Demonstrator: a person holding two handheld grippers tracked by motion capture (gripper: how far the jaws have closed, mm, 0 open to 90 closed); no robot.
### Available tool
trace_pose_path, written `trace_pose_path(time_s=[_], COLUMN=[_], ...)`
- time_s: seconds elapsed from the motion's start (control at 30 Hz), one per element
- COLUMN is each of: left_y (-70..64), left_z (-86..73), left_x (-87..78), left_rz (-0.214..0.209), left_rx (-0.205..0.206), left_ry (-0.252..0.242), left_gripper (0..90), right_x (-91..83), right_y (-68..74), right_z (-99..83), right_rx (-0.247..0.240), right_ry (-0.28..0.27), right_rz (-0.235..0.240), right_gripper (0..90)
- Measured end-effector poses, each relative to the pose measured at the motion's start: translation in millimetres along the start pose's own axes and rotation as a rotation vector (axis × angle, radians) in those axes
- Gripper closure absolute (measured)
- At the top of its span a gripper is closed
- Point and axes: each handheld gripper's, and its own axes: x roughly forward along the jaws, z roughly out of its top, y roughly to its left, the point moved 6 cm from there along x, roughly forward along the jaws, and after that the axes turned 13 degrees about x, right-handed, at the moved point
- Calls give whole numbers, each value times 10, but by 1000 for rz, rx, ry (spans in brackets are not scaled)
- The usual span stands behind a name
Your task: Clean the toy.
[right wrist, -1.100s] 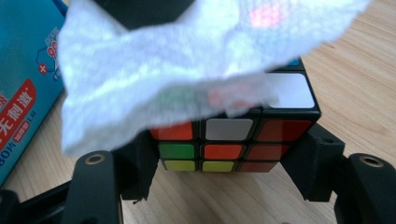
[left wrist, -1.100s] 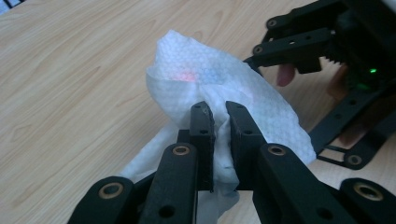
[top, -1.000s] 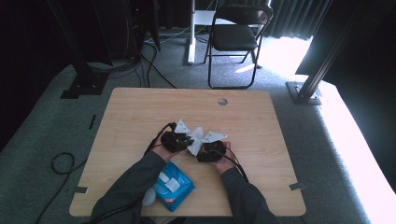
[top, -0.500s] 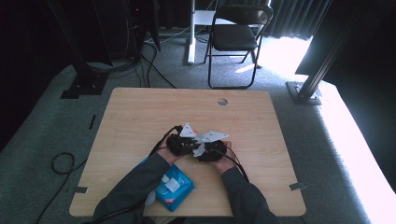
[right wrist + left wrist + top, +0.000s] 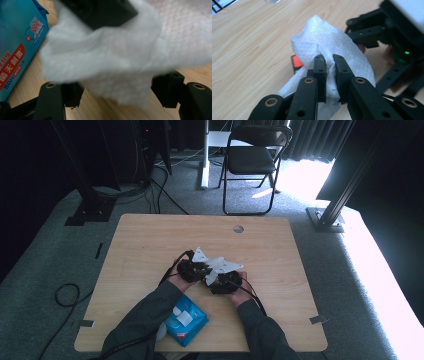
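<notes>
A white wipe (image 5: 220, 265) is held up over the middle of the wooden table (image 5: 280, 250), between the two hand-held grippers. My left gripper (image 5: 330, 62) is shut on a fold of the wipe (image 5: 329, 40); in the high view this gripper (image 5: 192, 270) sits at the wipe's left. Just right of it is my right gripper (image 5: 225, 281). In its own view the right gripper (image 5: 120, 95) stands wide open, with the wipe (image 5: 105, 55) hanging in front of the jaws. A small red thing (image 5: 297, 62) lies on the table, partly under the wipe.
A blue pack of wet wipes (image 5: 185, 320) lies at the table's near edge by the left forearm, also in the right gripper view (image 5: 17, 37). A round hole (image 5: 238, 228) marks the far side of the table. A folding chair (image 5: 255, 155) stands beyond.
The left gripper has shifted slightly right, closer to the right gripper, and the wipe between them has changed shape. The blue pack has not moved.
</notes>
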Motion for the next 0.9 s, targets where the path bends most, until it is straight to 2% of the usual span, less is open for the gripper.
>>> trace_pose_path(time_s=[0.23, 0.4, 0.57, 0.63, 0.9], left_y=[177, 310, 378, 370, 239], left_z=[-64, -151, -194, -180, -73], left_x=[-32, -43, -22, -18, -6], left_rz=[45, 78, 98, 101, 96], left_rx=[-41, -89, -116, -114, -56], left_ry=[13, 27, 40, 39, 31], left_gripper=[823, 822, 822, 822, 822], right_x=[-13, -6, 0, 0, 0], right_y=[20, 46, 84, 92, 86], right_z=[3, 2, 1, 0, -4], right_rx=[-14, -25, -35, -39, -46], right_ry=[-1, -2, 3, 3, 4], right_rz=[12, 23, 35, 37, 34], right_gripper=[343, 343, 343, 343, 343])
